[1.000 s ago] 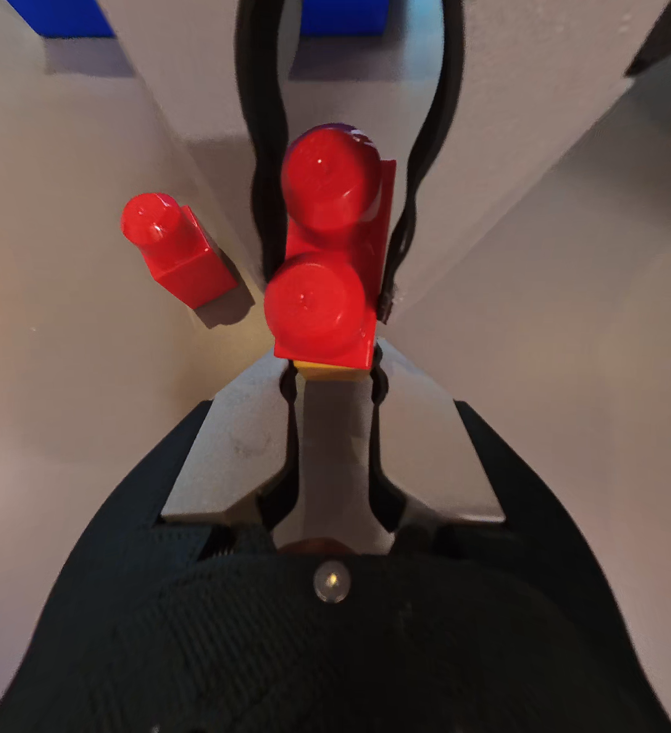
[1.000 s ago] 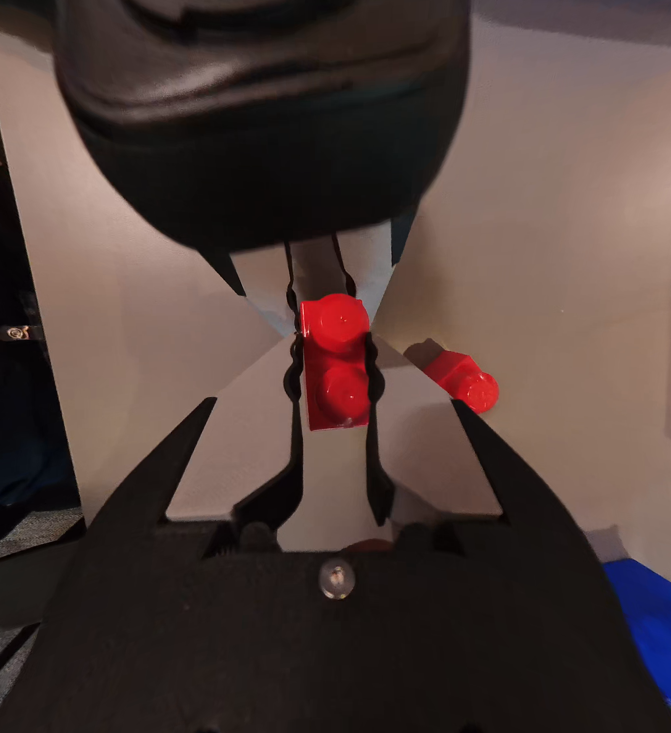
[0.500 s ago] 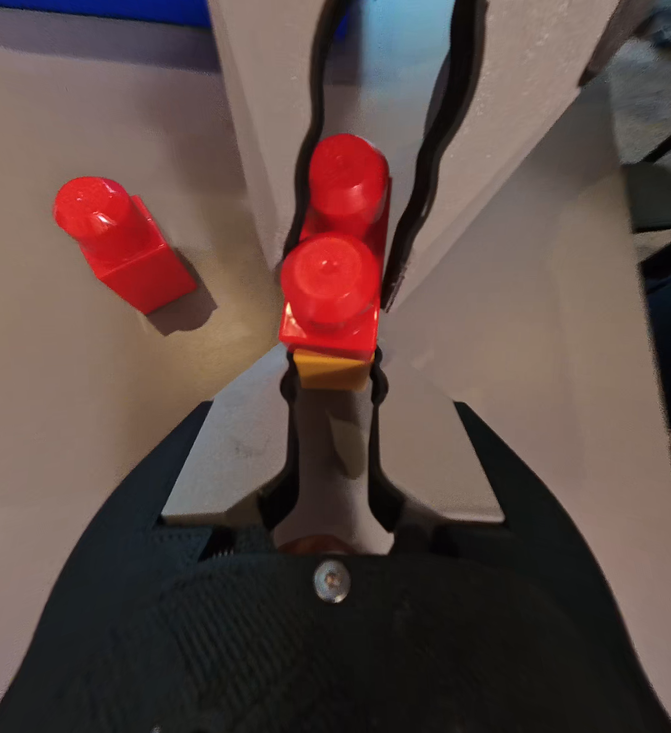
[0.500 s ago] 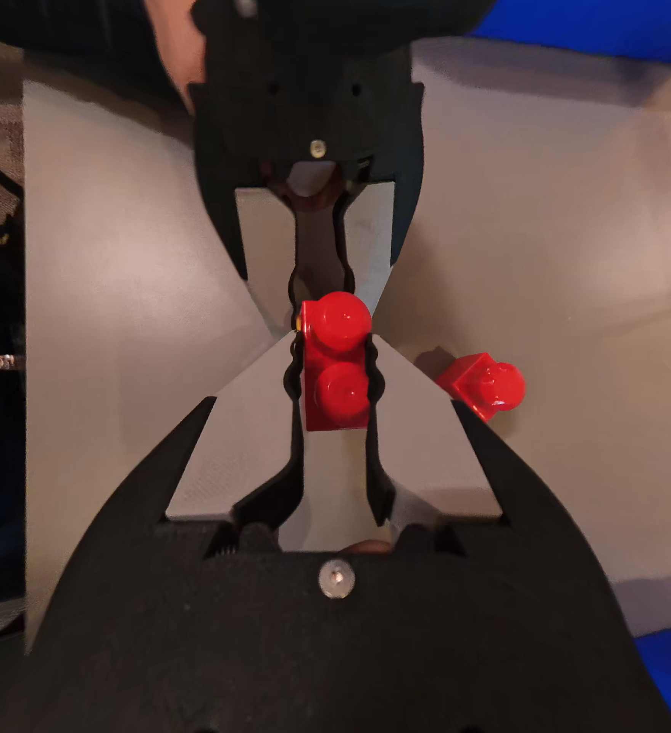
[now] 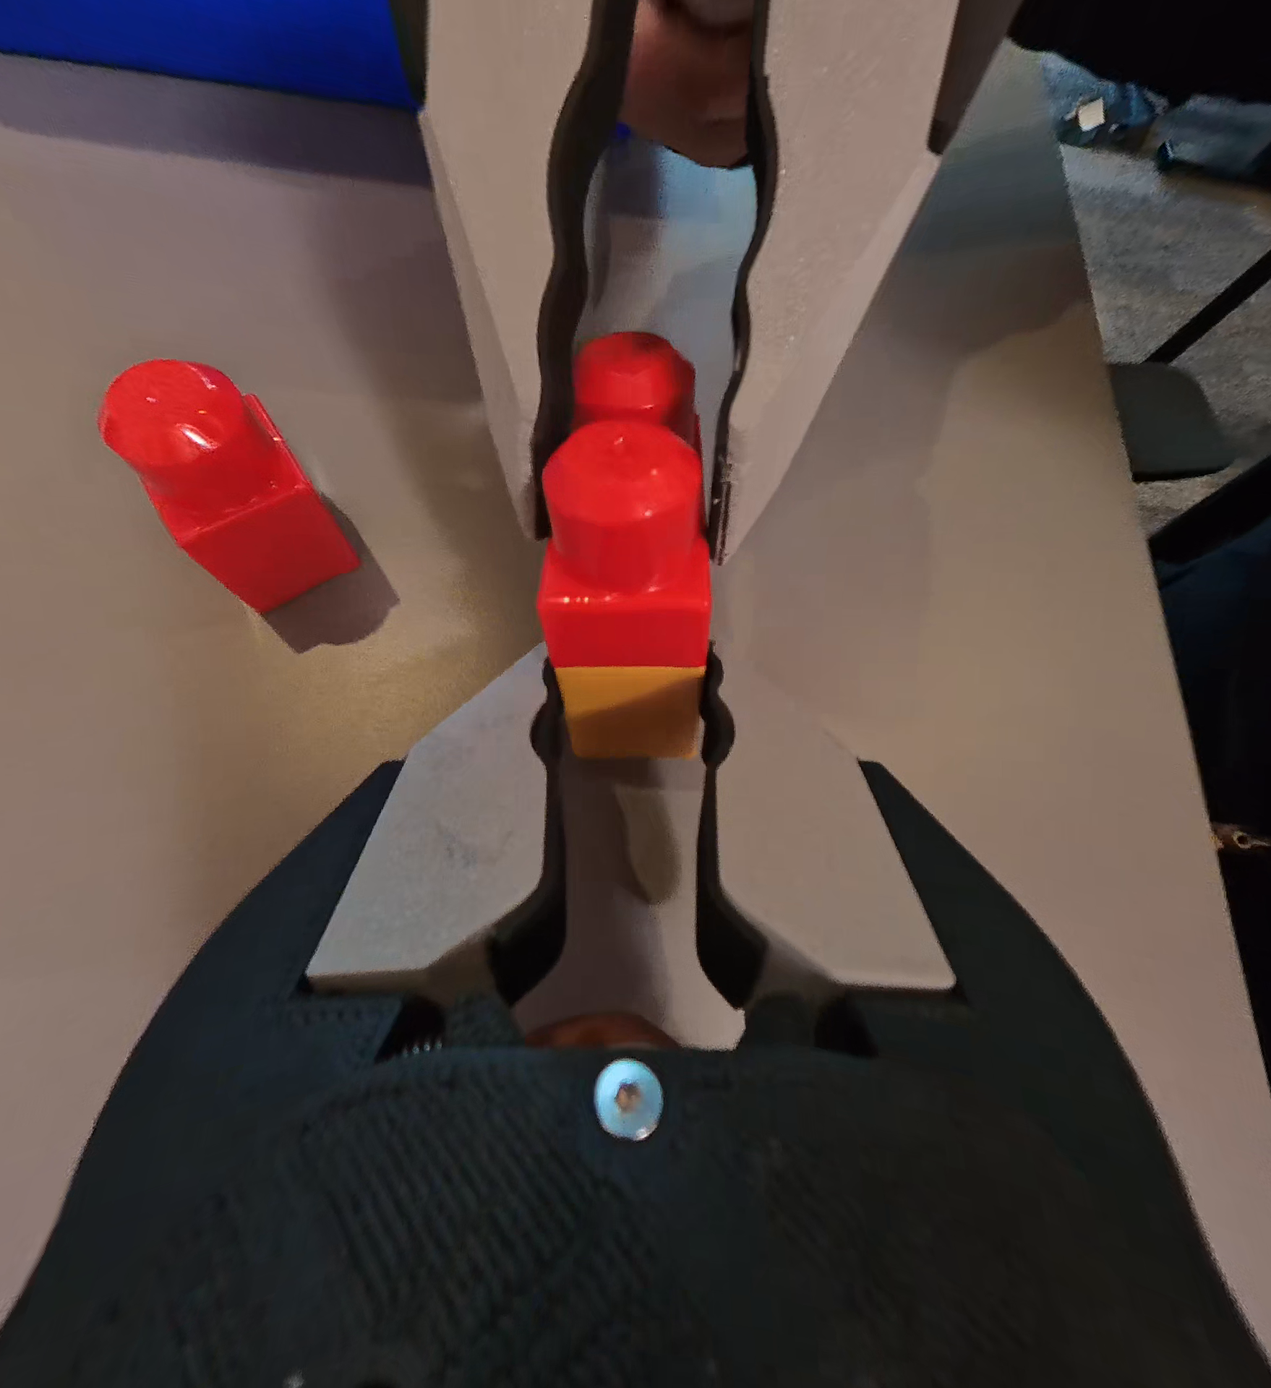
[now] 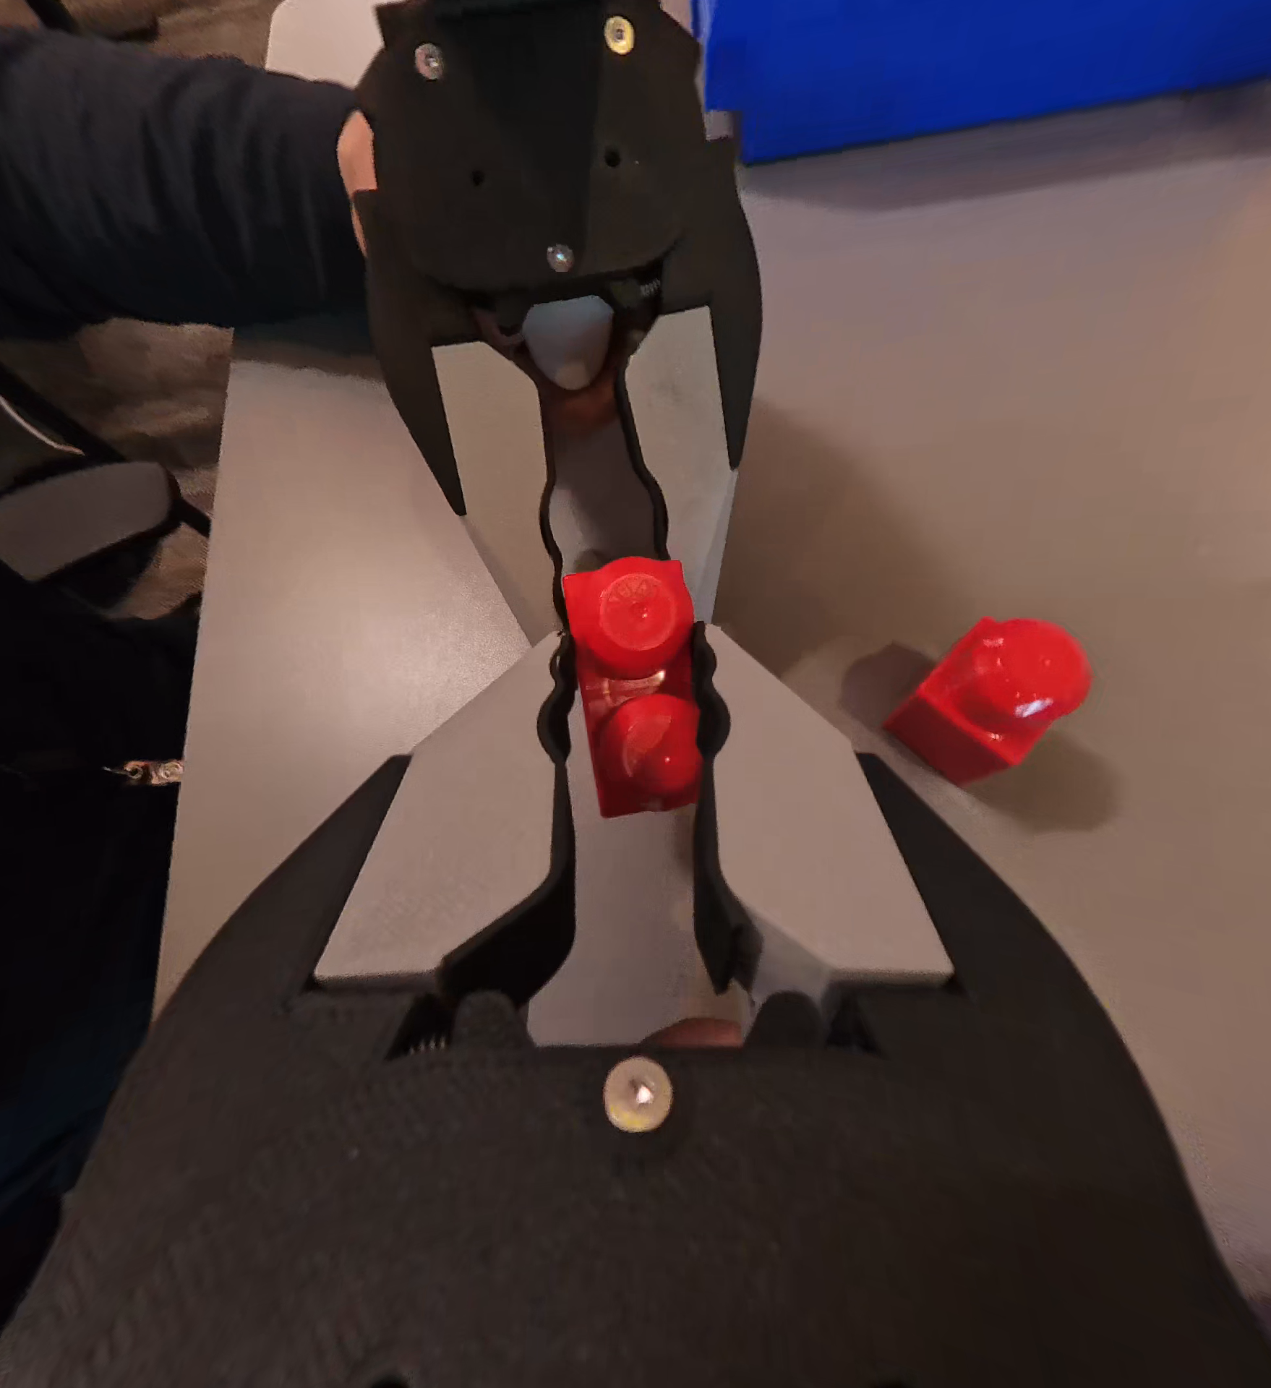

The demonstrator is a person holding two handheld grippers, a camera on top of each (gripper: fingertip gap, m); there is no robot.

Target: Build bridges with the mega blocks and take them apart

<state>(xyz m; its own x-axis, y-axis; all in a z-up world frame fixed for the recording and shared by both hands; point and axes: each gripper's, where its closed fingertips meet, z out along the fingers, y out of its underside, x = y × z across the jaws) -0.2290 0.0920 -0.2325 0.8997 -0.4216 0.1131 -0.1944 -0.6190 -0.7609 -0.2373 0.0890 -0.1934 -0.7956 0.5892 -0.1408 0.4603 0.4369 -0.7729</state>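
Left of the left gripper (image 5: 629, 706), a loose red block (image 5: 223, 488) lies tipped on open table (image 5: 92, 751). The gripper pinches the yellow block (image 5: 629, 710), mostly hidden beneath the two-stud red block (image 6: 640, 691). The right gripper (image 6: 632, 713) clamps that block's far half; its long axis runs between them, studs up

Red blocks (image 5: 621, 571) glossy smooth plastic; yellow block (image 5: 629, 710) duller plastic. Fingers (image 5: 467, 819) matt grey, black ribbed edging. Bench (image 5: 92, 751) smooth matt.
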